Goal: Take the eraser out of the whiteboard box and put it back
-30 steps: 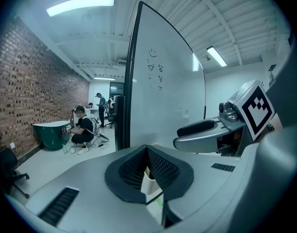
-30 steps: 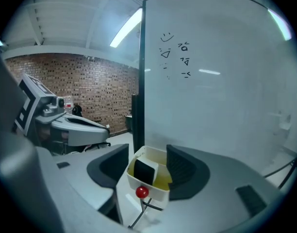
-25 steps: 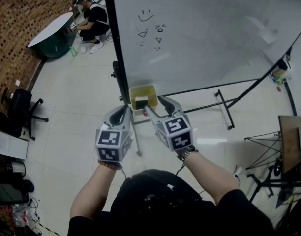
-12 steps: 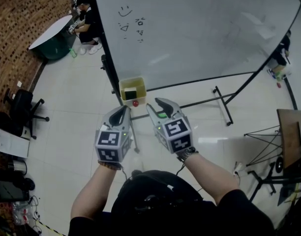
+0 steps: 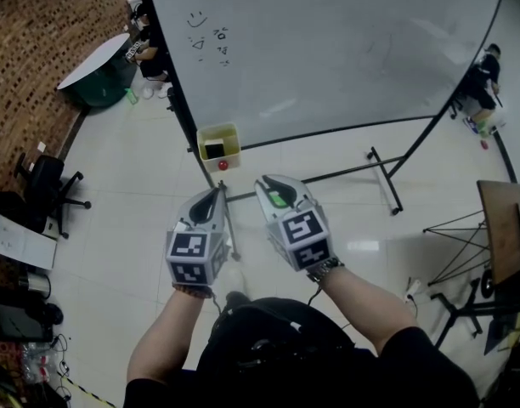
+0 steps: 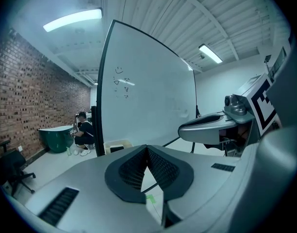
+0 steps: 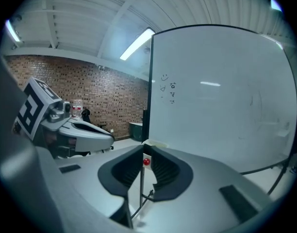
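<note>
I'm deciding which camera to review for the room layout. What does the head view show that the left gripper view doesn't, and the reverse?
Only the head view: the wearer's forearms, a second person past the board's right end, and a wooden table.
Only the left gripper view: the ceiling lamps and the left gripper from inside, tips meeting, nothing between.
Both: the whiteboard, the yellow box, the crouching person and the green table.

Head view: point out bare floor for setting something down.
Bare tiles lie between the office chair and the yellow whiteboard box, and between the whiteboard stand's foot and the wooden table. Crowded: dark clutter lower left, black stand legs right.
</note>
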Demonstrator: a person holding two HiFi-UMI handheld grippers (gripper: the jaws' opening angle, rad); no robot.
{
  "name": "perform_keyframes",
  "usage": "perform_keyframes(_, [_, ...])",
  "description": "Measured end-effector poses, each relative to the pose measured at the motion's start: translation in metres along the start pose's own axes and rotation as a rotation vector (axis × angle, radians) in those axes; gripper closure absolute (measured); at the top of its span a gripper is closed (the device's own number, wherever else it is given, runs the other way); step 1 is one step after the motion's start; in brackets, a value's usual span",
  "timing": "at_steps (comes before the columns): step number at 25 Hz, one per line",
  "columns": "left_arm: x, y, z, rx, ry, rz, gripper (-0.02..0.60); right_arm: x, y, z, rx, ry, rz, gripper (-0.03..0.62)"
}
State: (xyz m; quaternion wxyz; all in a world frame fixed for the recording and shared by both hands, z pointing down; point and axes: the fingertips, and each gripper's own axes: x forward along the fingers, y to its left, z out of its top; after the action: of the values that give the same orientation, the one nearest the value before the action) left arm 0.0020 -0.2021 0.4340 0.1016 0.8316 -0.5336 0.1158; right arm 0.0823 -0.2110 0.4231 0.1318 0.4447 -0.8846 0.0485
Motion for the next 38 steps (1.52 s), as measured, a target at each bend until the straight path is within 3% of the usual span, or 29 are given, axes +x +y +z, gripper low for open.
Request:
perform_keyframes(3, [-0.011,-0.009,-0.004,0.014,0.000,0.014,0.583,-0.015,0.008,0.004,0.040,-0.017,0.010,0.522])
perform_keyframes(16, [-0.053,-0.017,-0.008,0.039,0.001,0.021,0.583,-0.047,0.039,0.010,0.033,-0.050,0.001,0.542])
perform_keyframes(29, [-0.115,0.003,-0.007,0.041,-0.030,-0.057,0.583,-0.064,0.114,0.029,0.040,-0.074,-0.058,0.566])
perform_keyframes(38, [-0.157,0.012,-0.023,0.040,-0.031,-0.120,0.583,-0.081,0.163,0.022,-0.015,-0.035,-0.102,0.568])
